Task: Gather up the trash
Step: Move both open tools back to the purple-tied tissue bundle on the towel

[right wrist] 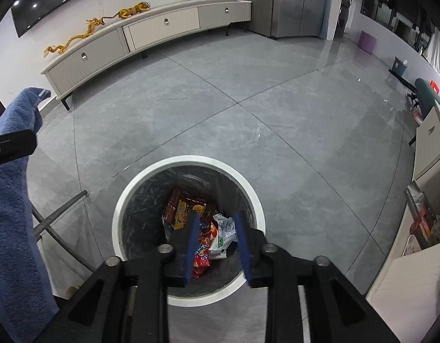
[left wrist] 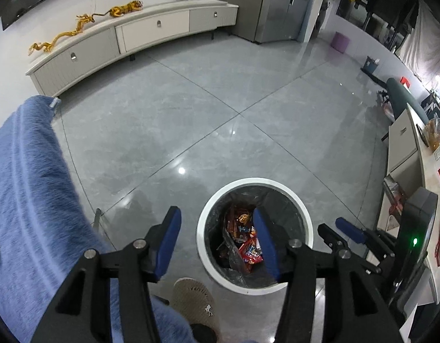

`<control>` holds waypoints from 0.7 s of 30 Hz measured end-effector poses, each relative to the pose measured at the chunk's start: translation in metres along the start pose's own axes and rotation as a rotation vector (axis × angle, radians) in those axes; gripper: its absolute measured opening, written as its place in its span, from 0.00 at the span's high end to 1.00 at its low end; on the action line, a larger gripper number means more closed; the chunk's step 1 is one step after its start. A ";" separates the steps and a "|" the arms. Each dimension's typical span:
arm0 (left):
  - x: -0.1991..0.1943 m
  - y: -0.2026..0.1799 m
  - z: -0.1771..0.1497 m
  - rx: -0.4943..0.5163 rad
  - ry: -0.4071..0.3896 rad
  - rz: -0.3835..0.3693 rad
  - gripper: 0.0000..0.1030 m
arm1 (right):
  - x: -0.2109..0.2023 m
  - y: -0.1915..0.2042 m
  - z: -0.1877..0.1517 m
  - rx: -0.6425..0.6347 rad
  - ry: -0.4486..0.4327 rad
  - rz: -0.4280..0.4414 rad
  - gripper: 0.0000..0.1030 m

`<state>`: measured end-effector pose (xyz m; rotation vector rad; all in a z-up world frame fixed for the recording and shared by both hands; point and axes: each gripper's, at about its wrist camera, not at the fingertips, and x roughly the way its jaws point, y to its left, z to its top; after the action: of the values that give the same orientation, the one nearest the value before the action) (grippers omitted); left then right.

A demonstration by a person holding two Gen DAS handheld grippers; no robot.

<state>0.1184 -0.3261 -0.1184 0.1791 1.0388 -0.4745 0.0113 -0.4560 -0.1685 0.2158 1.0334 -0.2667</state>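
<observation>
A: Left wrist view takes in more of the room's right side: the other gripper, the right gripper [left wrist: 338, 230], shows at the lower right with a green light lit on the dark body behind it, beside a pale counter [left wrist: 431, 177] that carries a red box. A beige slipper [left wrist: 195, 300] sits on the floor just below the bin, and that appears only here

B: And the right wrist view?

A: It looks almost straight into the round white-rimmed trash bin lined with a dark plastic bag [right wrist: 188, 160]. A white crumpled wrapper with green print [right wrist: 224, 233] lies among the red and brown snack wrappers [right wrist: 181, 208] at the bottom; from the left camera the white one is hidden, only the red wrappers [left wrist: 243, 240] show

B: How are the hands posed?

A: Both grippers tilt steeply down over the grey tiled floor [left wrist: 220, 114]. The left gripper [left wrist: 217, 223] hangs over the bin's left rim [left wrist: 202, 223], one blue-padded finger out over the floor, the other over the opening. The right gripper [right wrist: 217, 218] sits directly above the bin mouth. A blue fuzzy sleeve [left wrist: 25, 185] fills the left edge

B: Jaws?

A: Left jaws stand well apart, nothing between them. Right jaws are parted narrowly, also gripping nothing; the trash lies below in the bin, clear of the pads
</observation>
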 end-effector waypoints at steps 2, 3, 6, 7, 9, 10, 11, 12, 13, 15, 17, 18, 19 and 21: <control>-0.011 0.007 -0.005 -0.007 -0.014 0.012 0.51 | -0.007 0.005 0.000 -0.009 -0.010 0.002 0.68; -0.016 0.011 -0.008 -0.012 -0.020 0.017 0.51 | -0.011 0.008 0.000 -0.014 -0.014 0.005 0.67; -0.030 0.023 -0.017 -0.018 -0.037 0.035 0.51 | -0.019 0.017 -0.001 -0.027 -0.023 0.008 0.67; -0.032 0.027 -0.020 -0.019 -0.041 0.040 0.51 | -0.022 0.020 -0.001 -0.032 -0.027 0.011 0.67; -0.042 0.037 -0.027 -0.023 -0.057 0.050 0.51 | -0.028 0.027 -0.002 -0.039 -0.033 0.013 0.67; -0.047 0.043 -0.031 -0.026 -0.066 0.055 0.51 | -0.031 0.031 -0.002 -0.044 -0.036 0.016 0.67; -0.052 0.049 -0.034 -0.031 -0.075 0.061 0.51 | -0.034 0.034 -0.002 -0.049 -0.040 0.017 0.67; -0.056 0.054 -0.037 -0.035 -0.082 0.064 0.51 | -0.037 0.038 -0.002 -0.056 -0.044 0.018 0.67; -0.063 0.061 -0.041 -0.039 -0.095 0.071 0.51 | -0.040 0.041 -0.002 -0.062 -0.047 0.019 0.67; -0.073 0.072 -0.048 -0.046 -0.110 0.083 0.51 | -0.047 0.049 -0.002 -0.076 -0.056 0.024 0.67; -0.081 0.082 -0.054 -0.051 -0.120 0.096 0.51 | -0.055 0.059 -0.002 -0.097 -0.068 0.027 0.67; -0.085 0.086 -0.057 -0.052 -0.124 0.101 0.51 | -0.060 0.067 -0.001 -0.111 -0.075 0.031 0.67; -0.090 0.093 -0.060 -0.057 -0.128 0.112 0.51 | -0.062 0.070 -0.001 -0.119 -0.079 0.035 0.67; -0.097 0.104 -0.066 -0.067 -0.129 0.122 0.51 | -0.069 0.082 0.000 -0.140 -0.089 0.046 0.67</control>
<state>0.0741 -0.1822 -0.0762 0.1494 0.9108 -0.3355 0.0039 -0.3698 -0.1046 0.1004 0.9533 -0.1599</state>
